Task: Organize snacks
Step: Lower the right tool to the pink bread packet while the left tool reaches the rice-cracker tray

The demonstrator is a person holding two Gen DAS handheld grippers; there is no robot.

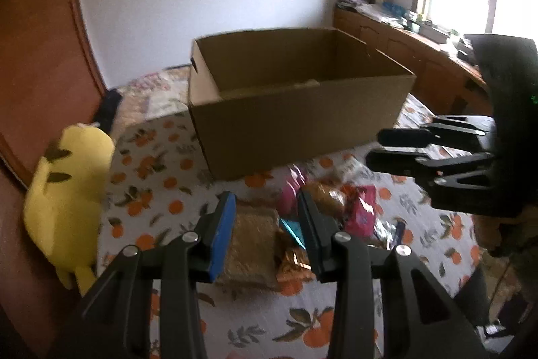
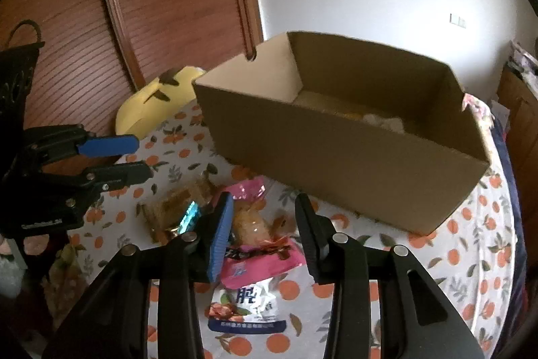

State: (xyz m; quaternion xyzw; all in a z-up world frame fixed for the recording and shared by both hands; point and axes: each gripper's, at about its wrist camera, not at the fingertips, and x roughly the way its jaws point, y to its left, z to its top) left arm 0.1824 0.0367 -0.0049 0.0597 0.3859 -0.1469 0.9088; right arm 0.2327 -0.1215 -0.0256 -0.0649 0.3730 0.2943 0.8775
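Cardboard makes up the one open box [image 2: 336, 153] standing on a bed [image 2: 470, 258] with an orange-print sheet. Just before it lies a loose heap of snack packets [image 2: 255, 244]: pink ones, a clear bread wrap, a white pouch with one large Chinese character. One left claw [image 1: 265, 217] and one right claw [image 2: 264, 217] hover above the heap, jaws apart, gripping nothing. One yellow plush toy [image 1: 64, 190] sits beside.

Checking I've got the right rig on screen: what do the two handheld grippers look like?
Both are matte black plastic with silver pivot screws. The left gripper and right gripper each have one blue ribbed pad and one black pad. The left one's body carries small white lettering, too blurred to read. No cables or sleeves are visible.
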